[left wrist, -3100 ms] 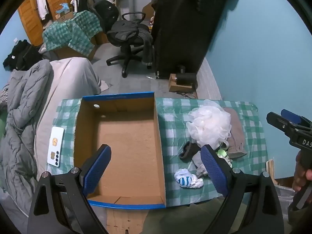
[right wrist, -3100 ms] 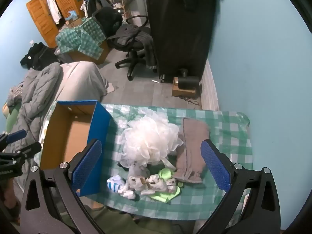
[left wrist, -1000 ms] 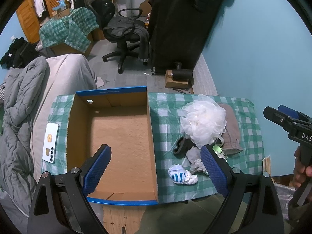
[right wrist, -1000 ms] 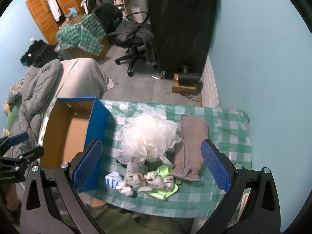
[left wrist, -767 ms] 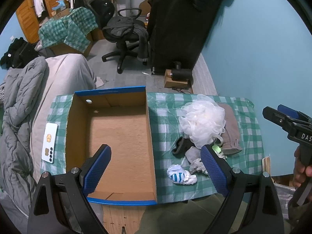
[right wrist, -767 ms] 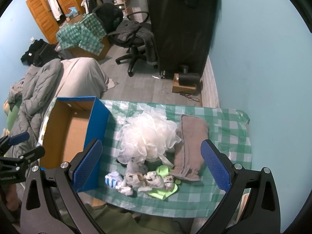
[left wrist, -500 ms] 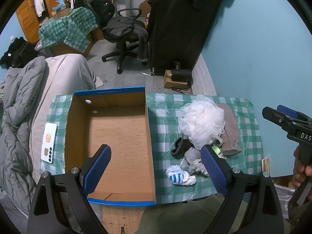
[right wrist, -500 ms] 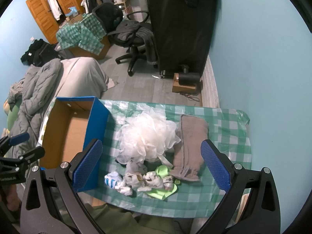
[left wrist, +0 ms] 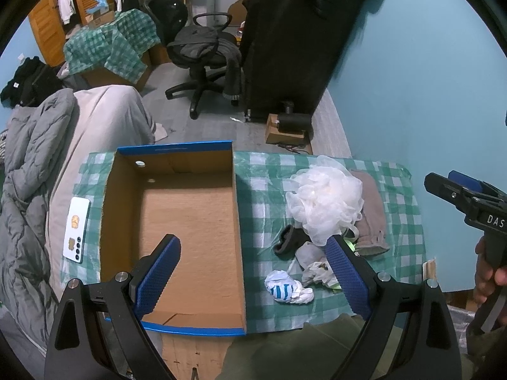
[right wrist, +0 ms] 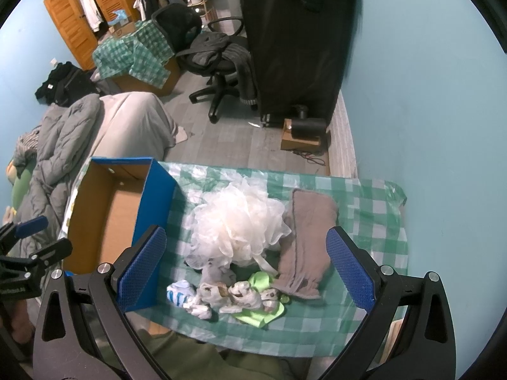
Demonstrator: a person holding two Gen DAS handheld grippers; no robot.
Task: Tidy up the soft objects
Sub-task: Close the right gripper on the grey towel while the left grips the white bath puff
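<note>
Soft objects, led by a white mesh bath pouf (right wrist: 239,224), lay heaped at frame centre beside the empty blue-edged cardboard box (left wrist: 177,221), while left gripper (left wrist: 253,272) and right gripper (right wrist: 245,266) hovered above, fingers apart, presumably ready for picking.

A lived-in bedroom is seen here: a bed (left wrist: 104,117) heaped with a grey duvet (left wrist: 28,171), a wooden wardrobe (right wrist: 79,15) hung with clothes, an office chair (right wrist: 215,60) draped in garments, and blue-painted walls (right wrist: 427,79).
</note>
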